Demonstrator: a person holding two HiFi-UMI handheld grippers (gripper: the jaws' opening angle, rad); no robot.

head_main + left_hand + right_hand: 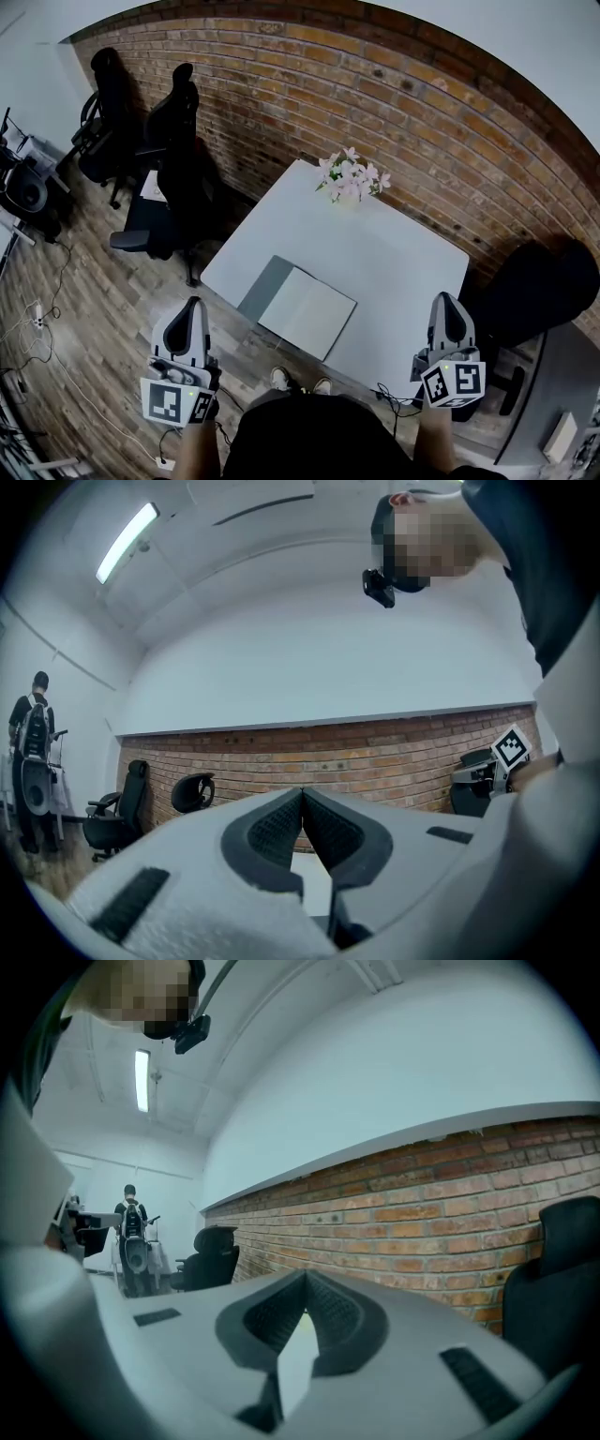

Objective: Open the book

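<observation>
Lying open near the lower edge of the bench (394, 246), the book (307, 312) is seemingly needing no grip; left claw (194, 304) and right claw (449, 300) are hovering clenched, empty, at frame bottom.

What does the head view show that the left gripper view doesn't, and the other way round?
Only the head view: the book lying open on the white table, and the flowers at the table's far edge.

Only the left gripper view: a ceiling light, a person standing at far left, and, close up, that gripper's fingers pressed together with nothing between them.

Both: the left gripper, the right gripper, the brick wall and black office chairs.
</observation>
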